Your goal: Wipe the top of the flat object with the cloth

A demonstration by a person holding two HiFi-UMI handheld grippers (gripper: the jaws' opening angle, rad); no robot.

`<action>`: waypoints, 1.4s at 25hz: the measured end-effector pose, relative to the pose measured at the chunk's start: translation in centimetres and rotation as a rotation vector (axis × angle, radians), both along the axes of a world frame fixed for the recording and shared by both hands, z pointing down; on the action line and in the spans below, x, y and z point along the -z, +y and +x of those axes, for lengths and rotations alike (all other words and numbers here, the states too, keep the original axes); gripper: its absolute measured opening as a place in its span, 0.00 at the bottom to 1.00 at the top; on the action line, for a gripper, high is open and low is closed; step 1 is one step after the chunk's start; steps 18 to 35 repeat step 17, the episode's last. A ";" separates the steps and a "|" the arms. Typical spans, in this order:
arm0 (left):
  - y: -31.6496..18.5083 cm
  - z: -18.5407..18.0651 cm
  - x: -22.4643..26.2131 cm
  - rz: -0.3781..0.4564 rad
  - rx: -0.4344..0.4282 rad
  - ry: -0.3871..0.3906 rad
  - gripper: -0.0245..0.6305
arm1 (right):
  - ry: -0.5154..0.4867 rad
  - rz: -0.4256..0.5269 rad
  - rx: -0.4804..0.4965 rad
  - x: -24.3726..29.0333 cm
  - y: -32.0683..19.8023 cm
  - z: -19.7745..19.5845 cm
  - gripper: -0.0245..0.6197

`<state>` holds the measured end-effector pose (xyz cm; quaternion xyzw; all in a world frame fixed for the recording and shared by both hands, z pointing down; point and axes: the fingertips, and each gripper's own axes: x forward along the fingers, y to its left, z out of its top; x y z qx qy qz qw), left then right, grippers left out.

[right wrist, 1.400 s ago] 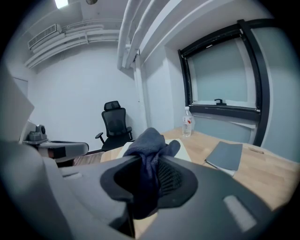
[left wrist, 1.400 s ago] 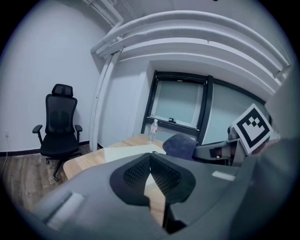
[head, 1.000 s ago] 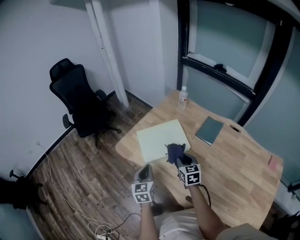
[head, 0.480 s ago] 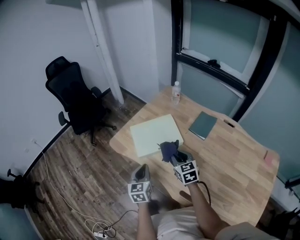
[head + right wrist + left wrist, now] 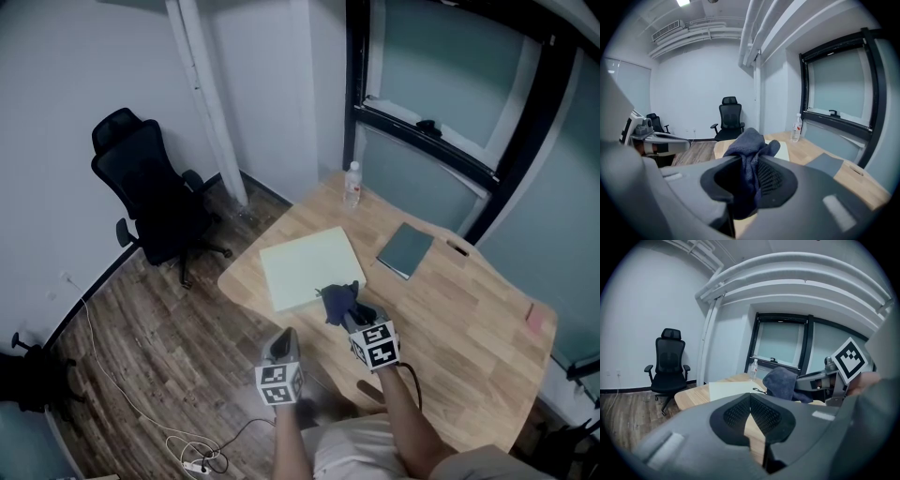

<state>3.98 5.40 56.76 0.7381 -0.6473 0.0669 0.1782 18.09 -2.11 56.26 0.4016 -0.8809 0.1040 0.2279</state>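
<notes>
Cable (image 5: 200, 459), thin and pale, trails across the wood floor far to the left of the flat board (image 5: 307, 267). A black office chair (image 5: 150, 192) stands on that same side, well apart from it. Nearer the person, left of the board's near edge and off the table (image 5: 450, 319), the left gripper (image 5: 285, 339) hangs over the floor; its own view shows the two jaws pressed together with nothing between them. The board, pale yellow-green, lies flat near the table's left corner. At the board's near right corner the right gripper (image 5: 353, 313) has its jaws clamped on a dark blue cloth (image 5: 337, 300) — the bunched top sticks out past the tips and the rest is swallowed between the pads. In the head view the cloth covers that corner of the board, so whether it touches the surface cannot be told. Beyond the board's far right corner stands a clear bottle (image 5: 352, 184), its label too small to read. Right of the board lies a dark teal book (image 5: 406, 250), and far to the right a small pink thing (image 5: 536, 320) at the table's edge is too blurred to identify.
</notes>
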 end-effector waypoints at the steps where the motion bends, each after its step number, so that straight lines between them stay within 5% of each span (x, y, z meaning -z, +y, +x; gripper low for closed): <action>1: 0.0 -0.1 0.1 0.002 0.000 -0.001 0.05 | 0.000 -0.002 0.000 0.0 0.0 -0.1 0.17; 35: -0.5 -3.1 -0.7 -0.025 0.034 0.031 0.05 | -0.011 -0.021 0.001 -0.2 -1.0 -2.7 0.17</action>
